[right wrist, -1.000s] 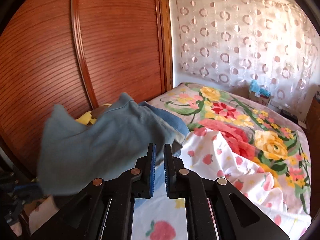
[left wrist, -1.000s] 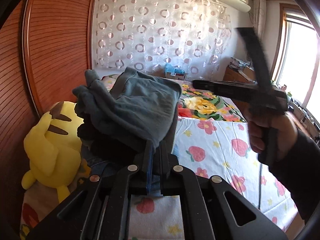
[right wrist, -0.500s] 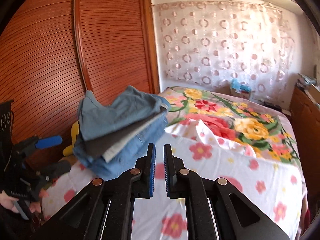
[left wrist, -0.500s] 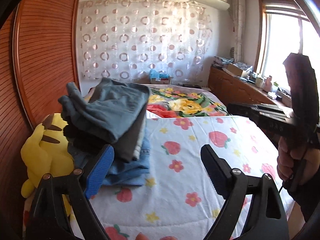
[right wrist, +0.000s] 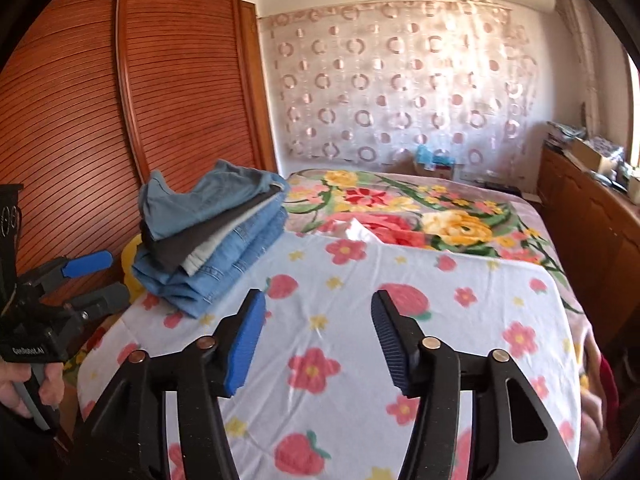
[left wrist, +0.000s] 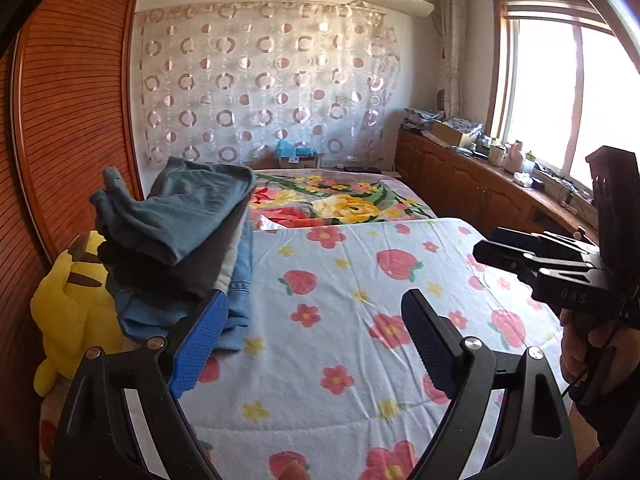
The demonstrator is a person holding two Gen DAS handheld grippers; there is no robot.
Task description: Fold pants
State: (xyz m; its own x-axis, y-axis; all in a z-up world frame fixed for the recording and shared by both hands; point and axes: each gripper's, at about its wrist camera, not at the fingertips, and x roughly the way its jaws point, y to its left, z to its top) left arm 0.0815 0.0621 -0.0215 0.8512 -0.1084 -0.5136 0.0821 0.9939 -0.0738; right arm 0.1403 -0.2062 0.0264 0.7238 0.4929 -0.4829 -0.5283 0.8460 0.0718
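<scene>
Fingers (left wrist: 198,340) of both the left gripper (left wrist: 312,344) and right gripper (right wrist: 316,340) spread wide, empty, folded pants (right wrist: 212,236) stacked at left of frame.

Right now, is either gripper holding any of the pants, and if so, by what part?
Nothing is held. The left gripper and right gripper are both open and empty; the folded pants sit stacked on the bed.

The right gripper (right wrist: 318,344) hangs over the bed (right wrist: 420,320) with its fingers (right wrist: 245,344) spread wide, holding nothing. The folded pants (right wrist: 200,204) top a clothes stack (right wrist: 216,256) near the bed's left edge (denim at the bottom), beside the left gripper (right wrist: 86,280).
</scene>
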